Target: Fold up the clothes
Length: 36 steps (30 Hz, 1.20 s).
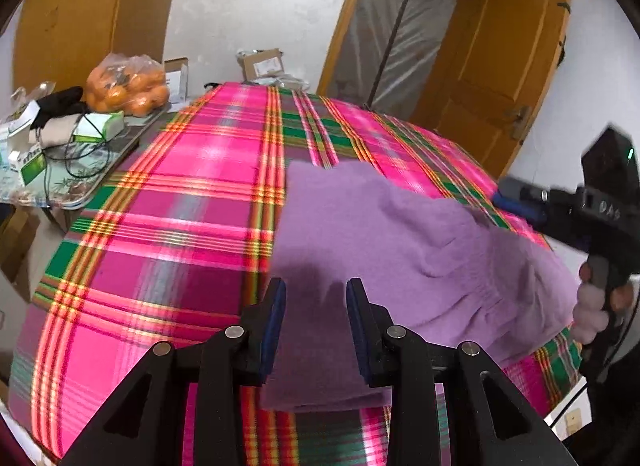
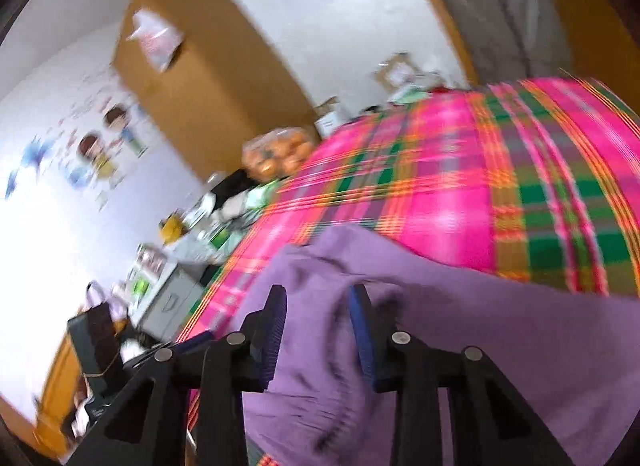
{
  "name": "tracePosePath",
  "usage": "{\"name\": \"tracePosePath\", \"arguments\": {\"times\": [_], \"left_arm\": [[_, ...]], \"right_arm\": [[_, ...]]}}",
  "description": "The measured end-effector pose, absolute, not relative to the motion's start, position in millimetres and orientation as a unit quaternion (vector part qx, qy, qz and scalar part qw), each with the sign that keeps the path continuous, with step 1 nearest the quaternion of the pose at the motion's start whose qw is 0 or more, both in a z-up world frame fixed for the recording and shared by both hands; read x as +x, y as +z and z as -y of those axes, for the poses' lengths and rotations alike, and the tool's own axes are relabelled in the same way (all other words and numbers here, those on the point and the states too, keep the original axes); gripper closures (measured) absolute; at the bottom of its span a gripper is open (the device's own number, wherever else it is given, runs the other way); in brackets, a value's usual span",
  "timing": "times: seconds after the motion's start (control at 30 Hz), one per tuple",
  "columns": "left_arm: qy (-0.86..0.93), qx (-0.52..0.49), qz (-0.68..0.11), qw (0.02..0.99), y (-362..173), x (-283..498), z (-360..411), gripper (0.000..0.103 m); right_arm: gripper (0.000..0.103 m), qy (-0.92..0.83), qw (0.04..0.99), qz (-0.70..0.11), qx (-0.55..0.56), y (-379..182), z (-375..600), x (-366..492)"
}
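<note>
Left wrist view: purple garment (image 1: 400,234) looks soft, light, floppy (grab hems or corners), left gripper (image 1: 316,298) and right gripper (image 2: 318,306) both part-open, fabric between, unpinched.

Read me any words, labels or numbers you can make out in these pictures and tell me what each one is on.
None can be read.
Green and white boxes: printing too small to read.
Cardboard box: label too small.
Wall stickers: blurred.
Purple garment and plaid cloth: no text visible.
</note>
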State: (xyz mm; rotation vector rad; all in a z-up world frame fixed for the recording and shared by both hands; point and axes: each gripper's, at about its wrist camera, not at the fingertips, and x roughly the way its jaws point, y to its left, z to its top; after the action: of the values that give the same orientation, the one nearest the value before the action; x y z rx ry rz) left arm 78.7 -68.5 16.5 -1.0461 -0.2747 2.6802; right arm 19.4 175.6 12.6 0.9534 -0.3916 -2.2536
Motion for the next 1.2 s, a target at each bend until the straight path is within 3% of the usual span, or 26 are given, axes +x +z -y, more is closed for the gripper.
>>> {"name": "tracePosePath", "arguments": {"times": [0.13,0.2,0.23,0.27,0.5,0.57,0.67,0.83,0.97,1.1,1.13,1.17,1.2], "left_arm": [[0.916,-0.369,0.082,0.133,7.0,77.0,60.3,0.07],[0.915,-0.37,0.081,0.137,7.0,78.9,61.4,0.07],[0.915,-0.371,0.081,0.139,7.3,79.9,62.2,0.07],[0.914,-0.371,0.081,0.141,7.5,80.9,62.9,0.07],[0.918,-0.362,0.068,0.15,26.8,60.6,60.8,0.07],[0.92,-0.354,0.065,0.155,36.0,46.4,55.2,0.07],[0.922,-0.346,0.058,0.161,46.8,23.6,46.3,0.07],[0.906,-0.387,0.062,0.158,32.0,-25.8,32.5,0.07],[0.9,-0.406,0.028,0.157,12.7,-40.2,17.1,0.07],[0.9,-0.408,0.008,0.155,12.9,-39.4,12.1,0.067],[0.9,-0.407,0.011,0.155,13.7,-36.2,14.6,0.067],[0.901,-0.404,0.017,0.156,14.9,-30.3,17.9,0.067],[0.903,-0.4,0.024,0.156,16.2,-23.5,21.4,0.067]], "right_arm": [[0.071,-0.855,0.327,0.103,0.388,-4.3,-141.1,4.9],[0.078,-0.852,0.288,0.106,0.424,-26.6,-141.8,-12.7],[0.097,-0.851,0.272,0.111,0.435,-36.7,-148.9,-17.0],[0.103,-0.849,0.262,0.122,0.442,-45.7,-156.9,-20.3],[0.102,-0.863,0.241,0.124,0.426,-42.7,-174.9,-9.3],[0.095,-0.87,0.245,0.119,0.41,-32.7,-172.2,-7.3],[0.094,-0.873,0.262,0.116,0.394,-18.1,-167.3,-10.0],[0.094,-0.866,0.274,0.093,0.407,-22.8,-148.1,-28.4],[0.103,-0.86,0.254,0.105,0.431,-43.8,-155.3,-37.7],[0.103,-0.855,0.258,0.13,0.43,-44.4,-167.5,-35.5],[0.097,-0.853,0.26,0.143,0.429,-42.9,-172.1,-32.7],[0.083,-0.851,0.263,0.155,0.428,-41.6,-177.3,-29.5],[0.076,-0.847,0.27,0.17,0.426,-41.0,-184.1,-24.5]]}}
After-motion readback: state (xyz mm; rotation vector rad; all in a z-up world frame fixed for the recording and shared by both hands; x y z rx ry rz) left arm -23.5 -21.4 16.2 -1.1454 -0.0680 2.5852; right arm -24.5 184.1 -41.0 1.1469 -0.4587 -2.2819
